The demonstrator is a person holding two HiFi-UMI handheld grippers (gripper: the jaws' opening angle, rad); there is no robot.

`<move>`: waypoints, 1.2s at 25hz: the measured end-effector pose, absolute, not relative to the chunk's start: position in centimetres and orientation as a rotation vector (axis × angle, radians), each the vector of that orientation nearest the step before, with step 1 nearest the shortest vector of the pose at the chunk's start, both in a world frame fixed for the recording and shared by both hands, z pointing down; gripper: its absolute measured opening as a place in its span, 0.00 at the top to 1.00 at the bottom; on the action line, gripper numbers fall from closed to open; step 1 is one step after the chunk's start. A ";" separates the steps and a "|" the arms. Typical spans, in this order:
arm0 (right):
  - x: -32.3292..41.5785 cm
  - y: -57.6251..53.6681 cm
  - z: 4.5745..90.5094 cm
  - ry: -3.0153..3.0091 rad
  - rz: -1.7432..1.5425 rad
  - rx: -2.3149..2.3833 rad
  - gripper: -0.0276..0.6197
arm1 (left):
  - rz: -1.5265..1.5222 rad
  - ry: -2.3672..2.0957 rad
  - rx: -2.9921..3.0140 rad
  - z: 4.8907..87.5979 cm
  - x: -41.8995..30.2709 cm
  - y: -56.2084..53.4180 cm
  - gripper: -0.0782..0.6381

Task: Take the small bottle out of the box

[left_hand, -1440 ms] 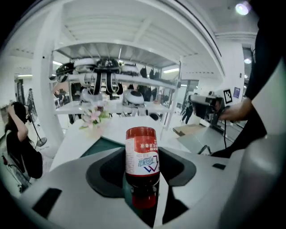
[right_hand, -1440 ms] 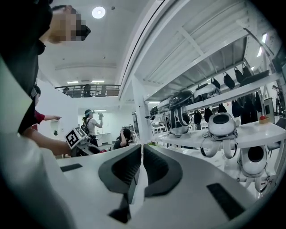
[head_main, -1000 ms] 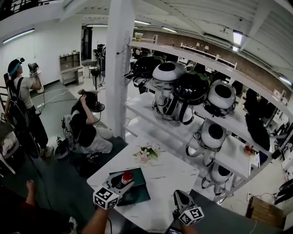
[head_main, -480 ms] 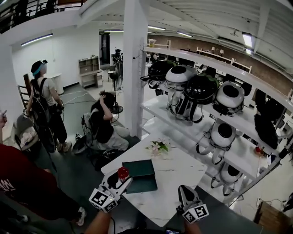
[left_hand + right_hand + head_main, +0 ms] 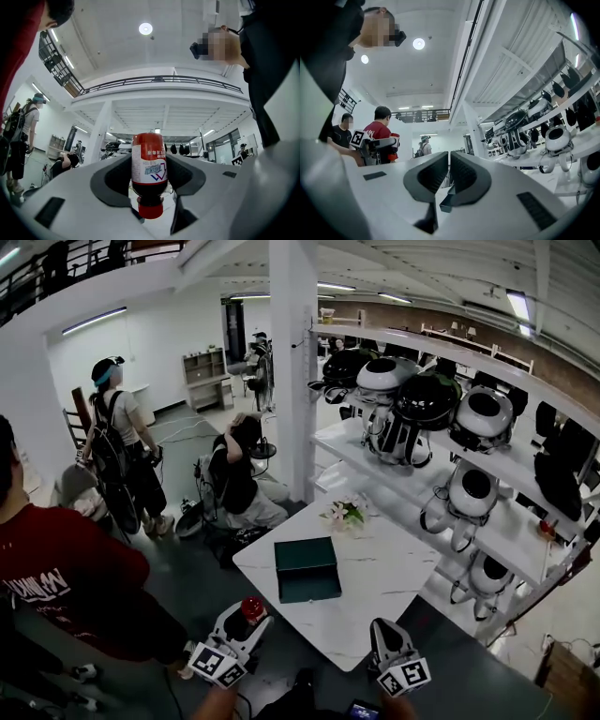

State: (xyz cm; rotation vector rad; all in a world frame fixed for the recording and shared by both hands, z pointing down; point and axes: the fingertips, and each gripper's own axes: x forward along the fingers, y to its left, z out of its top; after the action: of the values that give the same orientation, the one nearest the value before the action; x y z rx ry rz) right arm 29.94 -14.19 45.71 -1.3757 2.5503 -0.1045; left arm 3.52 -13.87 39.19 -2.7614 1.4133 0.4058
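Observation:
A small bottle (image 5: 252, 607) with a red cap and dark contents is clamped between the jaws of my left gripper (image 5: 246, 618). It hangs in the air off the near-left edge of the white table (image 5: 375, 601). In the left gripper view the bottle (image 5: 148, 164) lies along the jaws, cap toward the camera. The dark green box (image 5: 307, 568) sits on the table beyond it, its top flat. My right gripper (image 5: 385, 637) hovers over the table's near edge with its jaws together and nothing between them; in its own view the right gripper (image 5: 449, 172) points at the left gripper (image 5: 375, 145).
A flower bunch (image 5: 345, 513) lies at the table's far end. White shelves (image 5: 487, 479) with round robot heads run along the right, behind a white pillar (image 5: 292, 362). A person in red (image 5: 66, 582) stands close at left; someone crouches (image 5: 234, 474) beyond the table.
My left gripper has carried the bottle back from above the box to off the table's near-left edge. The view has swung, and the box sits farther from both grippers.

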 end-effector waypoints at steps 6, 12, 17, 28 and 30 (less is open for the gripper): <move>28.3 -11.2 47.0 2.575 -0.153 -1.328 0.90 | 0.399 1.487 -2.745 40.5 2.1 -9.3 0.57; 26.7 -9.4 46.3 2.587 -0.125 -1.337 0.90 | 0.415 1.523 -2.725 40.8 0.2 -5.9 0.57; 25.2 -7.3 45.3 2.587 -0.078 -1.383 0.90 | 0.452 1.504 -2.753 41.1 -1.2 -3.6 0.57; 21.6 1.8 45.6 2.545 -0.083 -1.557 0.90 | 0.446 1.522 -2.736 42.2 -7.0 2.1 0.57; 21.1 3.8 45.8 2.550 -0.073 -1.595 0.90 | 0.421 1.549 -2.733 43.0 -7.8 3.2 0.57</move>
State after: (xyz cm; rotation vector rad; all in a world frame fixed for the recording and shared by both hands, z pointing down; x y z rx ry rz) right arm 21.08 3.79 45.80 -1.5950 2.5501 -0.0728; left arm -7.81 3.19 43.01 -2.7328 1.5489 0.4213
